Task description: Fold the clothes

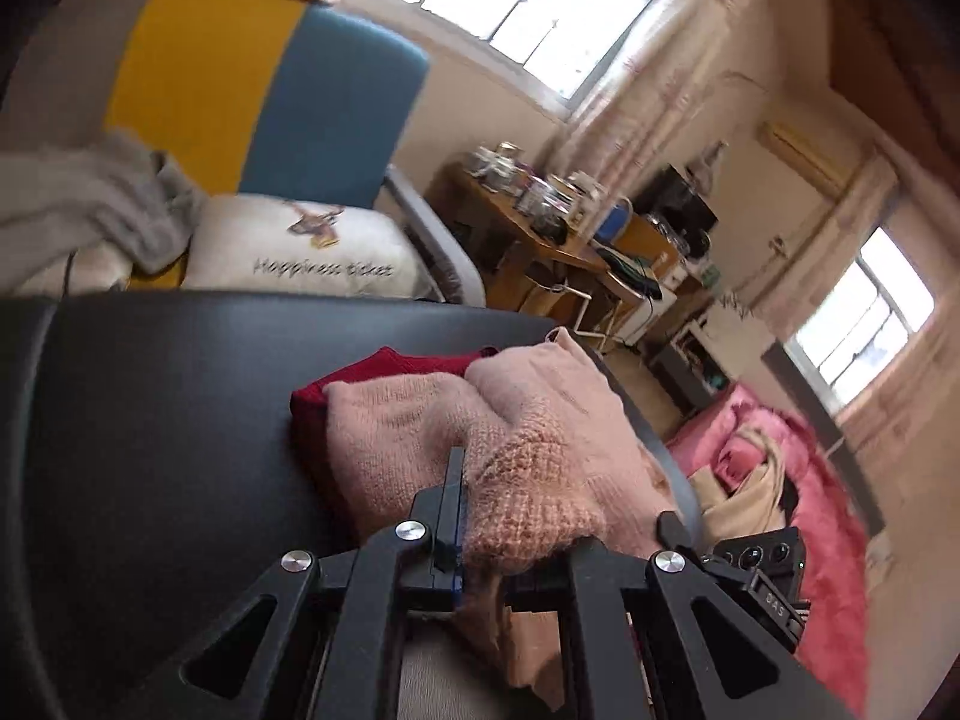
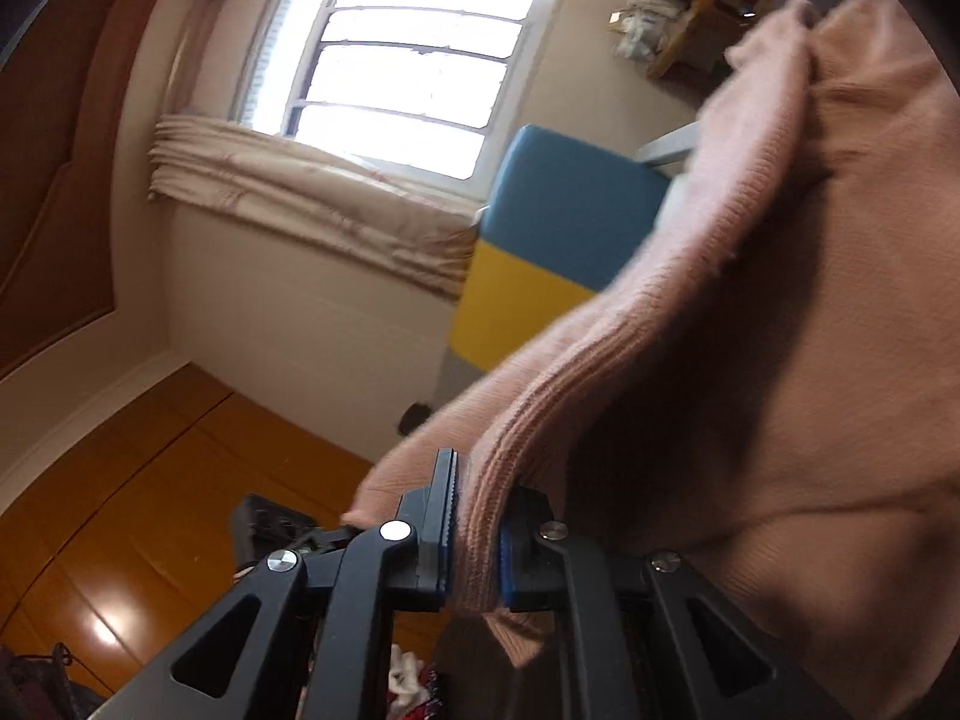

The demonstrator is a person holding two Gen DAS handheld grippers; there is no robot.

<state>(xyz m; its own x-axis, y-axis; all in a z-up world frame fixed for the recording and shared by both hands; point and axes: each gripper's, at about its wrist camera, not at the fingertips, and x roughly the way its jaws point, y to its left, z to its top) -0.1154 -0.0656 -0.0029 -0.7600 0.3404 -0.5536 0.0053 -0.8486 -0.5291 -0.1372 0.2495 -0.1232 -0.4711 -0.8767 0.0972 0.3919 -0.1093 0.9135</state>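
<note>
Two grips: both pinching the same pink knit sweater (image 2: pixel 780 330), one at each end.

Right fingers: pressing together on a ribbed edge of the knit, blue pads biting the ribbing between them; right gripper (image 2: pixel 474 534) holding the cloth up in the air.

Left fingers: closing on a bunched, thick roll of the knit; left gripper (image 1: pixel 510 516) showing one finger (image 1: pixel 453 492) clearly, the other mostly buried under wool, so judging it clamped, not spread.

Sweater, left view: pink knit sweater (image 1: pixel 480 438) mounding on the black table (image 1: pixel 150 420), near its far right edge.

Sweater, right view: hanging and stretching from the ribbed edge up toward the top right, off the surface there.

Under it: lying partly over a folded red garment (image 1: pixel 390 366), touching it.

Beyond: blue and yellow chair (image 1: pixel 270 90) with a printed cushion (image 1: pixel 300 252) and a grey cloth (image 1: pixel 90 198) behind the table; pink bedding (image 1: pixel 810 480) lower right.

Stage, judging: mid-fold or mid-carry, with cloth partly aloft; not settling which.

Doing it well: keeping both pinches level and the span between them taut, so no sag or twist sets a crooked crease.

Care: laying edge onto edge squarely, lowering slowly, avoiding dragging the red garment out of shape.

Risk: fluffy roll slipping from the left pinch, being so thick.
</note>
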